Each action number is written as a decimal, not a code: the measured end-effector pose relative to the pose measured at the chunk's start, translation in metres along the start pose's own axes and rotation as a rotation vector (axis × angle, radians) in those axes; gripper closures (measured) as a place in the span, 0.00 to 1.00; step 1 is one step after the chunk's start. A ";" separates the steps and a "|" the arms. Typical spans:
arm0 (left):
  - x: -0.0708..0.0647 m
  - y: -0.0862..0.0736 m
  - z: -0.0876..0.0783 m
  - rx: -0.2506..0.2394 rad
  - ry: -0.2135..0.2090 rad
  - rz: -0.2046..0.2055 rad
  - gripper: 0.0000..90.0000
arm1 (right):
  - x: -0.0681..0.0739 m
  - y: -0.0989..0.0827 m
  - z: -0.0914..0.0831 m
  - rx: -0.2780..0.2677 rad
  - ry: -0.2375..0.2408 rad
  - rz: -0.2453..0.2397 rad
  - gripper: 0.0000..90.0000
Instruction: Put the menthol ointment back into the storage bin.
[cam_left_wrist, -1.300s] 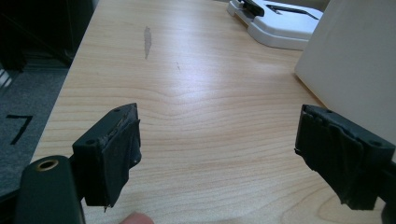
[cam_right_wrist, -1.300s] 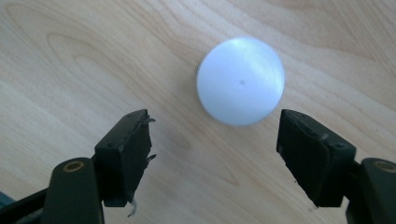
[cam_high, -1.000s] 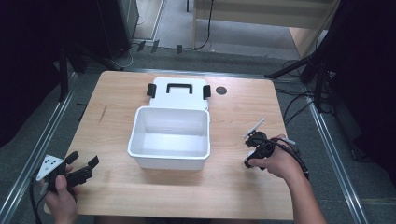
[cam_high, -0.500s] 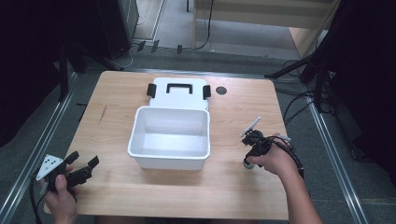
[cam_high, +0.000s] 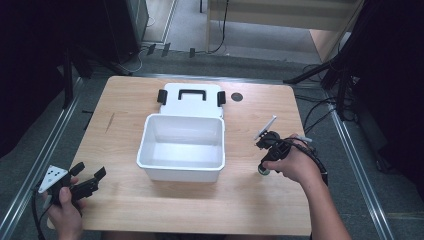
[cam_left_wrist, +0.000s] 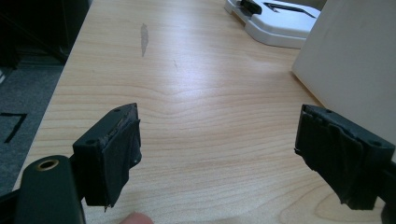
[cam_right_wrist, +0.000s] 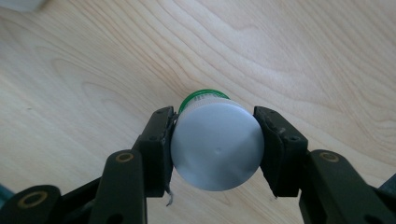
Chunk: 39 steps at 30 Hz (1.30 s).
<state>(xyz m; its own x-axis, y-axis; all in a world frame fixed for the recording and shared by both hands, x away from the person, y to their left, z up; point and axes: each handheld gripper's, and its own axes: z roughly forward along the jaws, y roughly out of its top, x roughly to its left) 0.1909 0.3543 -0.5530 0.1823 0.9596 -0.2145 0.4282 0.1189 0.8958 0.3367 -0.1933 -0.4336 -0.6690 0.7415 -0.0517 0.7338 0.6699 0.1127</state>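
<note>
My right gripper is shut on a small round container with a pale grey cap and a green rim, one pad pressing on each side of it. It hangs just above the wooden table. In the high view the container shows green under the right hand, with the right gripper to the right of the open white box. My left gripper rests at the table's front left corner. Its jaws stand wide apart with nothing between them in the left gripper view.
The box's white lid, with a black handle and black latches, lies flat behind the box. A small dark round spot marks the table at the back right. A side wall of the box stands to the right of the left gripper.
The right hand has shifted slightly toward the box and risen a little. The left hand and the box have stayed put.
</note>
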 end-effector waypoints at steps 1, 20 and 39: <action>0.000 0.000 0.000 -0.001 0.000 -0.001 0.17 | 0.001 0.002 -0.003 -0.004 0.003 -0.008 0.57; 0.002 0.000 0.000 -0.010 -0.008 -0.016 0.17 | 0.017 0.039 -0.052 -0.012 0.045 -0.020 0.57; 0.003 0.000 0.000 -0.005 -0.008 -0.022 0.17 | 0.043 0.086 -0.097 -0.006 0.039 -0.097 0.57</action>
<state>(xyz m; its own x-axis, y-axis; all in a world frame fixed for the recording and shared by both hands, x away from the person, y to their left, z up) 0.1919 0.3566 -0.5534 0.1800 0.9547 -0.2370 0.4279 0.1410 0.8928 0.3591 -0.1073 -0.3301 -0.7412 0.6709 -0.0240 0.6646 0.7383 0.1150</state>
